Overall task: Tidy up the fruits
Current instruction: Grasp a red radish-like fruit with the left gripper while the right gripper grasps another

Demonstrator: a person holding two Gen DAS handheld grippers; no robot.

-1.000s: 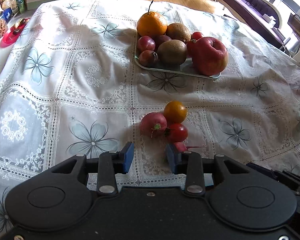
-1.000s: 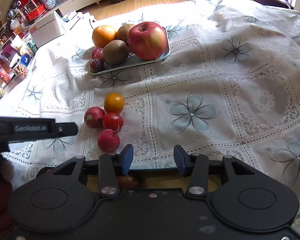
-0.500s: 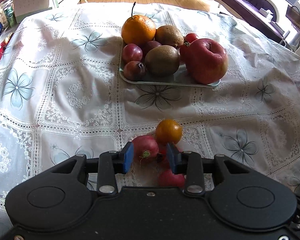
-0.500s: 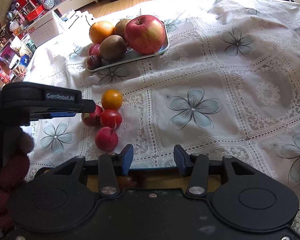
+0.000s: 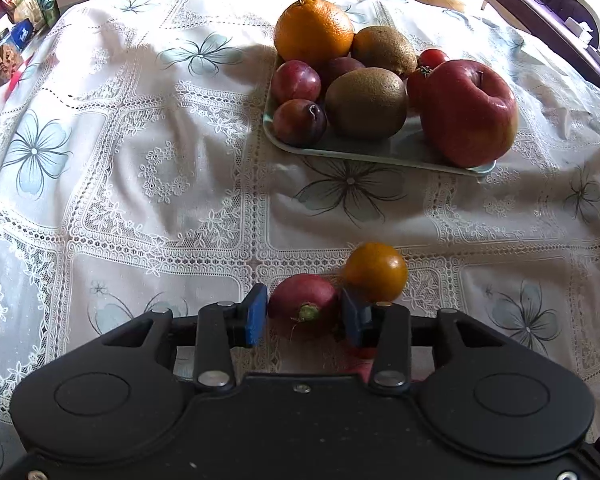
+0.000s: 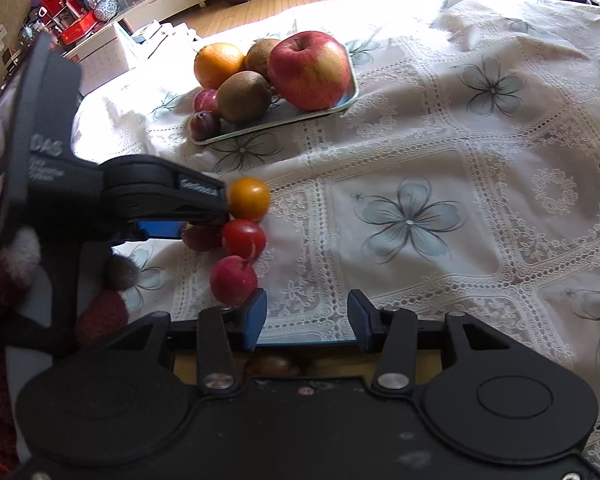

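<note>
In the left wrist view, the left gripper (image 5: 303,317) has its blue pads spread to either side of a red radish (image 5: 302,306) lying on the lace tablecloth (image 5: 148,168), small gaps showing, with an orange tomato (image 5: 375,272) just beyond the right pad. In the right wrist view, the right gripper (image 6: 307,319) hangs spread and empty, a second radish (image 6: 233,281) just beside its left pad, while the tray (image 6: 260,126) of fruit sits well apart.

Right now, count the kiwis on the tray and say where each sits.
2. One kiwi lies at the front middle of the tray, between the plums and the apple. The other kiwi sits behind it, beside the orange. More could be hidden.
</note>
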